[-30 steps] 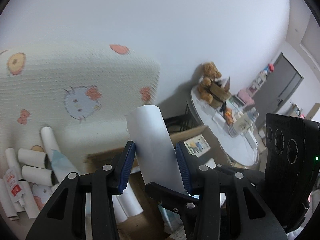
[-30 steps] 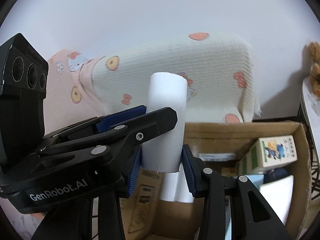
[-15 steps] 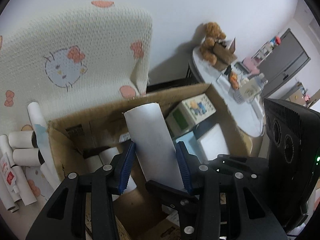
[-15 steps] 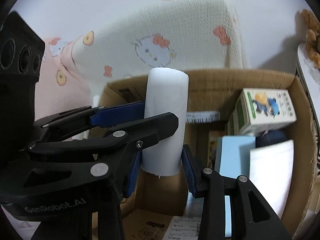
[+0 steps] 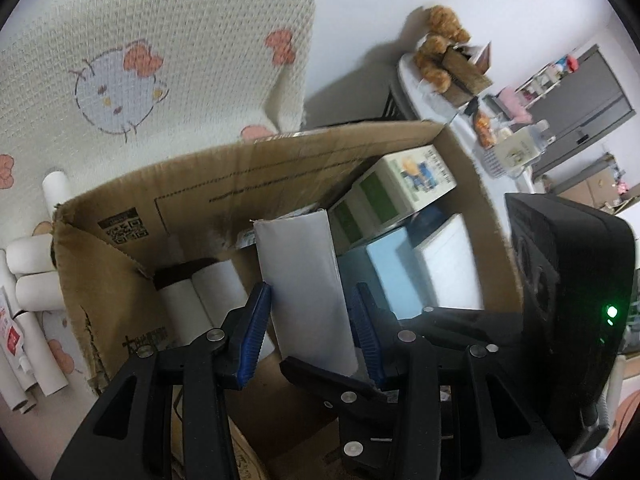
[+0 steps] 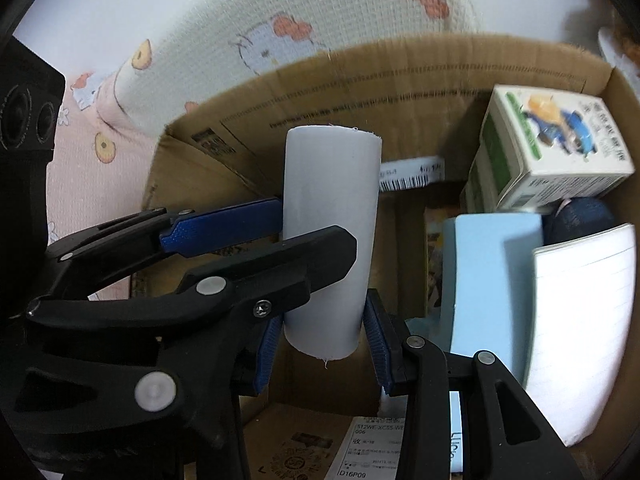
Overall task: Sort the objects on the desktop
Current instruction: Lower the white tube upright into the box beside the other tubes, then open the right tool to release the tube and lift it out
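A white paper tube [image 5: 304, 284] [image 6: 330, 220] hangs upright over the open cardboard box [image 5: 240, 184] [image 6: 360, 92]. Both grippers hold this one tube. My left gripper [image 5: 310, 336] [image 6: 316, 232] is shut on it, blue pads pressing its two sides. My right gripper [image 6: 323, 346] grips its lower end, and one of its black fingers [image 5: 320, 376] crosses under the tube in the left wrist view. Two white rolls [image 5: 200, 300] lie in the box's left corner. A green-and-white carton [image 5: 408, 176] [image 6: 552, 148], a light blue box [image 6: 488, 272] and a lined notebook [image 6: 580, 320] fill its right side.
A cream blanket with cartoon prints [image 5: 160, 60] [image 6: 320, 8] rises behind the box. Several more white rolls [image 5: 32, 276] lie outside the box on the left. A round white table [image 5: 440, 120] with a teddy bear [image 5: 440, 52] stands at the far right.
Both grippers have sunk and tipped downward with the tube between them. The box, earlier only partly seen below, now fills both views and the tube's far end is inside its walls.
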Demonstrator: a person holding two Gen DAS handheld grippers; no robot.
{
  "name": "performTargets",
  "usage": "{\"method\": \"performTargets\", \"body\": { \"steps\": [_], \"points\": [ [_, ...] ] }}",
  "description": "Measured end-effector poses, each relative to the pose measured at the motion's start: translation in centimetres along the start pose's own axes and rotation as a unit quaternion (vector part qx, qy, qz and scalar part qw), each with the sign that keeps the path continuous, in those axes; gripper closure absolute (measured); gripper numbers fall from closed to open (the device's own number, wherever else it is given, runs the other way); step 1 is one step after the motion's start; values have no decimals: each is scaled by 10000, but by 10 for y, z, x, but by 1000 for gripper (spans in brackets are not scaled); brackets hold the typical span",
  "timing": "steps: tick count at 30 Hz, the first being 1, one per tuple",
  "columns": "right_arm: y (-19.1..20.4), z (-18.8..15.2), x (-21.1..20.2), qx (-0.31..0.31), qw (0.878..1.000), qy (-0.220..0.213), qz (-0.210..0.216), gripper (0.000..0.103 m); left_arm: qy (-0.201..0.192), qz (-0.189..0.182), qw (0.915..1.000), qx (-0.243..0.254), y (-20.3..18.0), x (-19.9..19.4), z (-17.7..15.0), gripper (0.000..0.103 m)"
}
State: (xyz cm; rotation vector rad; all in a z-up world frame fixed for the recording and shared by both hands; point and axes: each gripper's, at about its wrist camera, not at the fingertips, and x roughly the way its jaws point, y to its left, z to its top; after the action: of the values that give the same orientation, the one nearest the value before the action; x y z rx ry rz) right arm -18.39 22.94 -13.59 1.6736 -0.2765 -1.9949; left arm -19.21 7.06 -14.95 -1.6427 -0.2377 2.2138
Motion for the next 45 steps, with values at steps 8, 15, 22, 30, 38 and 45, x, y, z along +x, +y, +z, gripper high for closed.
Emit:
{"method": "performTargets", "body": {
  "steps": [8,15,22,30,38,45],
  "points": [
    [-6,7,14,-33,9999,120,-95,66,531,206,9983,135,2,25,7,57],
    [-13,9,17,56,9996,248,-141,67,860,17,9962,-168,11,30,12,63],
    [-12,9,17,144,9991,324,-239,67,890,-98,9949,-467,15,24,11,74],
    [-5,8,24,114,9975,402,-563,67,322,-234,9979,-514,26,-7,6,97],
    [5,6,35,-190,9902,572,-1259,67,97,-374,9983,-439,37,-21,1,102],
    [17,0,48,-551,9812,751,-1687,67,-63,-478,9979,-425,46,-40,-6,102]
  ]
}}
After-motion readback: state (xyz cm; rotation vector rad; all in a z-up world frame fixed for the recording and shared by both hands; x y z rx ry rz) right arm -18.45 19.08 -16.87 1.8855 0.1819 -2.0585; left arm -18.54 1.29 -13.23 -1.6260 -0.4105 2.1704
